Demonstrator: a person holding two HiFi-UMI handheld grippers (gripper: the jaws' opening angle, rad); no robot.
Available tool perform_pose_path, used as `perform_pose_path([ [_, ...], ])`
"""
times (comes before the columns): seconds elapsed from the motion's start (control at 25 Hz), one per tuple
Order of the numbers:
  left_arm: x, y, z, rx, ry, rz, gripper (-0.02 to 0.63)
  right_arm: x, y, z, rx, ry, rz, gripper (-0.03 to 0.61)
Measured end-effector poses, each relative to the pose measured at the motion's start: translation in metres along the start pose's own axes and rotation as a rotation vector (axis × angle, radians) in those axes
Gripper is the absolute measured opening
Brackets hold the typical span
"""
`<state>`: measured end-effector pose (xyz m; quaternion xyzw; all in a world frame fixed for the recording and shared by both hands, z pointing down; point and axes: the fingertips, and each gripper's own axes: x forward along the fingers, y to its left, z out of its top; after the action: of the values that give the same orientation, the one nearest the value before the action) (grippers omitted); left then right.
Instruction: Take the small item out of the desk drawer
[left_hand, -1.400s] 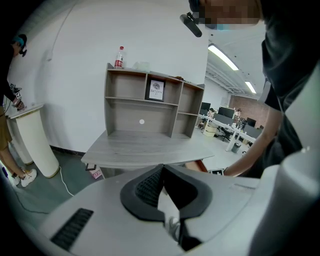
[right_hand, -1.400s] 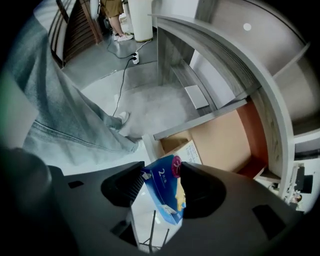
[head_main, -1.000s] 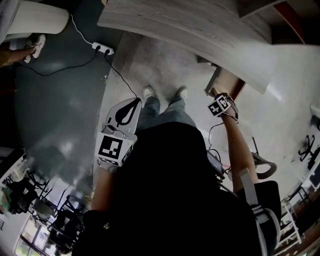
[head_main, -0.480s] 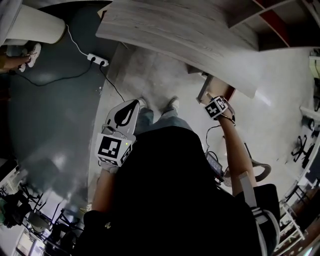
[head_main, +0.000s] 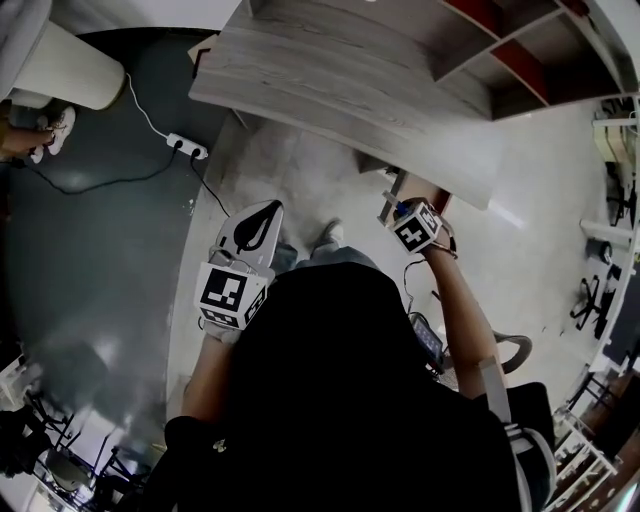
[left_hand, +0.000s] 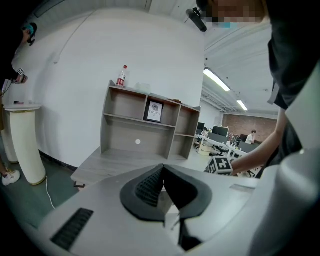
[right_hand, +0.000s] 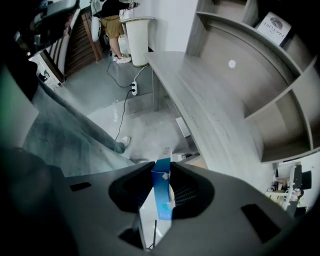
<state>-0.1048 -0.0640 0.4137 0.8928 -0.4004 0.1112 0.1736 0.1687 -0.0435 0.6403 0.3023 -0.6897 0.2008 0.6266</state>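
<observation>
Pinching the small blue-and-white cardboard box (right_hand: 162, 196) (its long side runs along the jaws), our right gripper (right_hand: 161, 170) holds it above the open wooden drawer (right_hand: 192, 159); our left gripper (left_hand: 162, 170), pressed together and empty, is farther off.

**Change over the last second, head view.** A second ago my right tongs (head_main: 402, 212) were down at the open drawer (head_main: 425, 193), right of centre. They have since lifted out of it and moved left toward the middle of the frame. The blue box (right_hand: 162, 194) gripped in them is now clear of the drawer. The view itself has swung:
- The worktop (head_main: 340, 90) has slid lower in the frame.
- The shelf unit (head_main: 500, 50) has come in at upper right.
- The power strip (head_main: 187, 147) sits lower at upper left.
- Only one shoe (head_main: 328, 235) shows, where there were two.
</observation>
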Motion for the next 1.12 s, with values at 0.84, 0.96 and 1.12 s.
perform_pose_path([
  [0.84, 0.008, 0.002, 0.037, 0.054, -0.066, -0.042, 0.006, -0.197, 0.035, 0.172, 0.100, -0.777, 0.006, 0.086],
  [0.96, 0.008, 0.001, 0.041, 0.056, -0.070, -0.046, 0.006, -0.222, 0.035, 0.183, 0.103, -0.893, -0.011, 0.086],
  [1.12, 0.008, 0.003, 0.050, 0.065, -0.080, -0.049, 0.006, -0.257, 0.033, 0.192, 0.125, -1.050, -0.022, 0.086],
])
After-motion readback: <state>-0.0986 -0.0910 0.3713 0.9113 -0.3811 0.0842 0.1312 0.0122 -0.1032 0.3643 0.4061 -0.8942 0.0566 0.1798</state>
